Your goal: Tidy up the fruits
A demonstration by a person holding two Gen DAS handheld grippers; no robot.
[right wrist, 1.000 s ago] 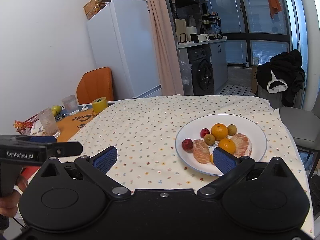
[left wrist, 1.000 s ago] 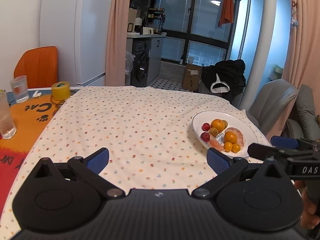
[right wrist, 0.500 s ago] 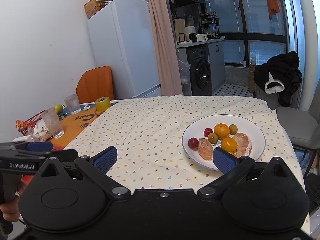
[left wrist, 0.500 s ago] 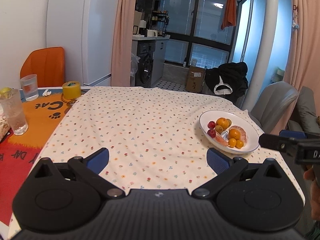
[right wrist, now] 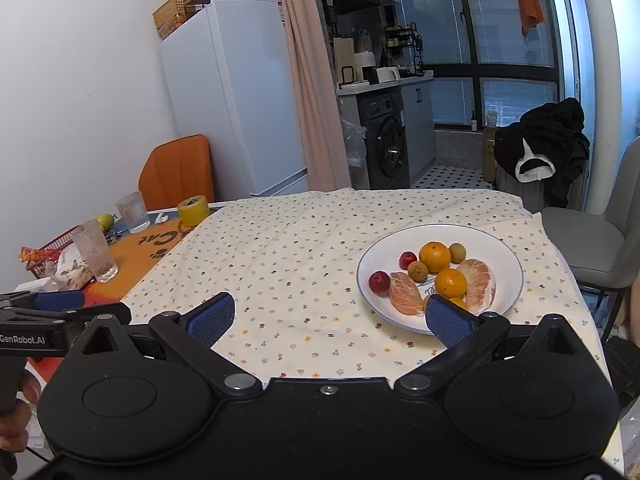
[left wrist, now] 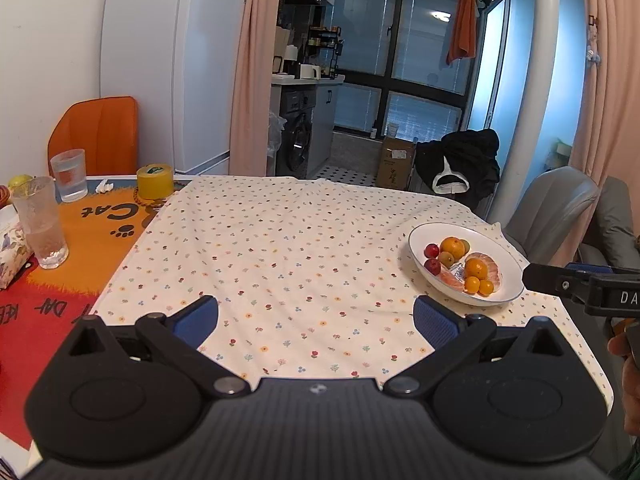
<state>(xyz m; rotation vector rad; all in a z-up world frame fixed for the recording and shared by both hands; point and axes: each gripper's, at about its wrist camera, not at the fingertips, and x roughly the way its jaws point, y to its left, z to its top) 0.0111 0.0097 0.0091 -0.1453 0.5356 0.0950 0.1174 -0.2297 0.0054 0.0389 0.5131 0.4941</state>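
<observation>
Both tongs are gaping wide and gripping nothing: the left tongs (left wrist: 316,316) are hanging over the flowered tablecloth (left wrist: 288,248) with blue pads (left wrist: 196,320) spread far apart, and the right tongs (right wrist: 330,316) are hovering just short of the plate, one blue pad (right wrist: 450,320) overlapping the plate's near rim in the view, though contact cannot be judged. A hand (right wrist: 12,420) is gripping the left tongs' handle at the right-wrist view's lower left corner.

Largest first, the bench (right wrist: 136,256) is carrying the tablecloth across most of its top and showing an orange cat-print cover at its left end. On the cloth's right side, a white plate (right wrist: 508,256) is holding all the fruit: two peeled pomelo segments (right wrist: 406,298), two oranges (right wrist: 435,256), two small red fruits (right wrist: 379,282), two greenish-brown fruits (right wrist: 418,270), and small kumquats (left wrist: 479,285) at the near edge. At the left end, well apart from the plate, two drinking glasses (right wrist: 94,250) and a yellow tape roll (right wrist: 193,210) are standing.
</observation>
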